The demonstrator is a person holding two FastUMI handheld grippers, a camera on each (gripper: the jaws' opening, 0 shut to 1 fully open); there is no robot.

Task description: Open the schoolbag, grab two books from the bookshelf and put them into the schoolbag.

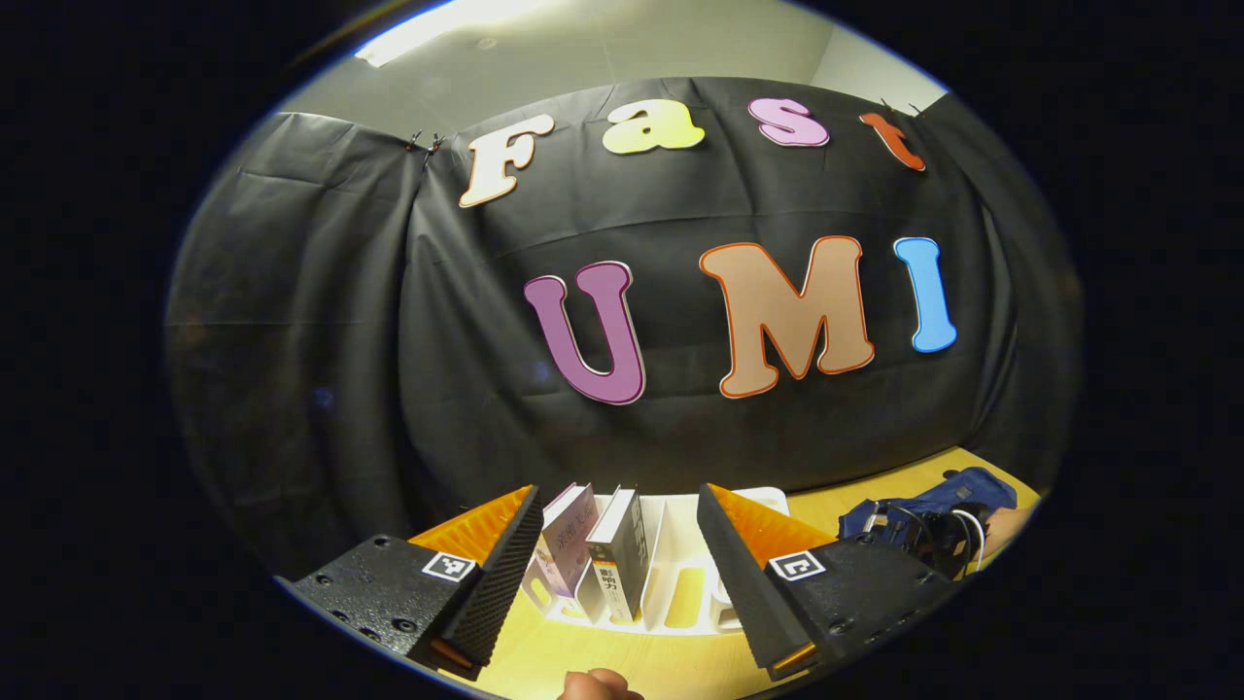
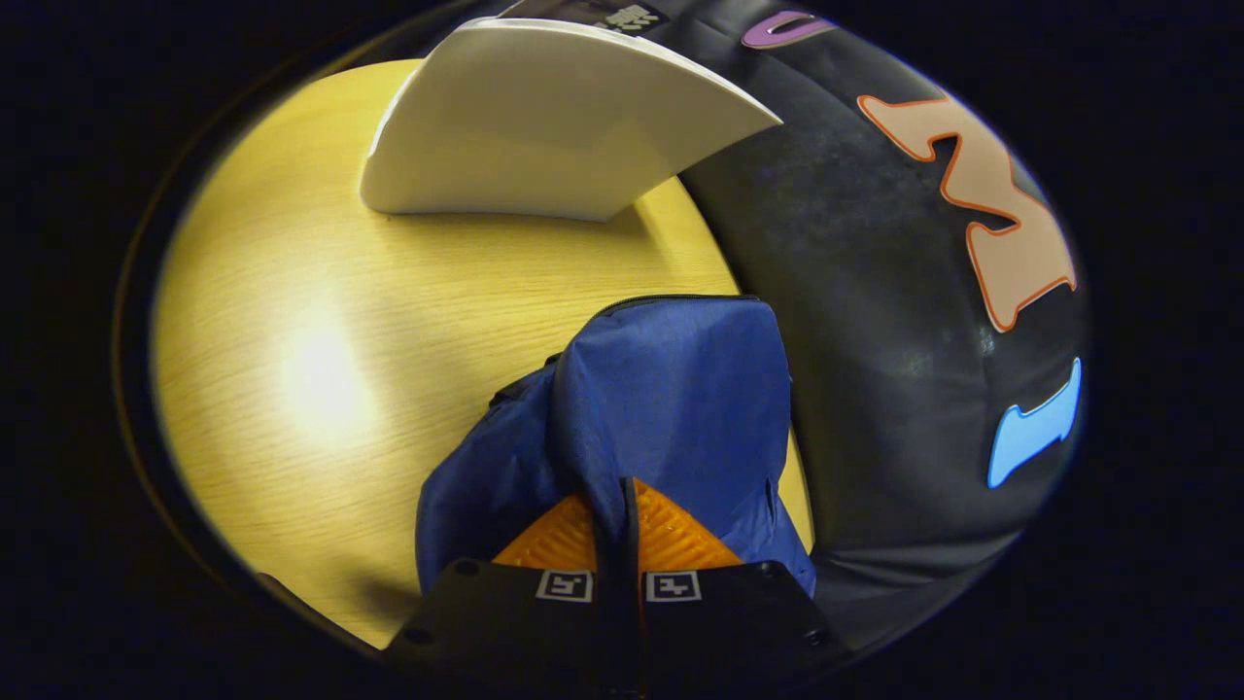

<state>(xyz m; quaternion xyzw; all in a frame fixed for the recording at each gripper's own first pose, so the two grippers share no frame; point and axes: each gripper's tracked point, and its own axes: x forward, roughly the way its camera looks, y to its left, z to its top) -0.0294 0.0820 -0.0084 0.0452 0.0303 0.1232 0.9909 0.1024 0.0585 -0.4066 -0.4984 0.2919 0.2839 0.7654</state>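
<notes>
My left gripper (image 1: 619, 501) is open and hovers above the table's front, facing the white bookshelf (image 1: 680, 593). Two upright books stand in the rack between my fingers' line of sight: a pale lilac book (image 1: 569, 540) and a dark-spined book (image 1: 622, 559). The fingers do not touch them. The blue schoolbag (image 1: 962, 486) lies on the table to the right, with a dark gripper body and cables on it. In the right gripper view, my right gripper (image 2: 612, 496) is shut on a fold of the schoolbag's (image 2: 671, 389) blue cloth, lifted into a peak; a zipper line runs along its top edge.
The wooden table (image 2: 321, 369) carries the bookshelf, whose white end panel (image 2: 544, 126) stands beyond the bag. The black cloth wall closes the table's back and right side. A fingertip (image 1: 593, 685) shows at the bottom of the left gripper view.
</notes>
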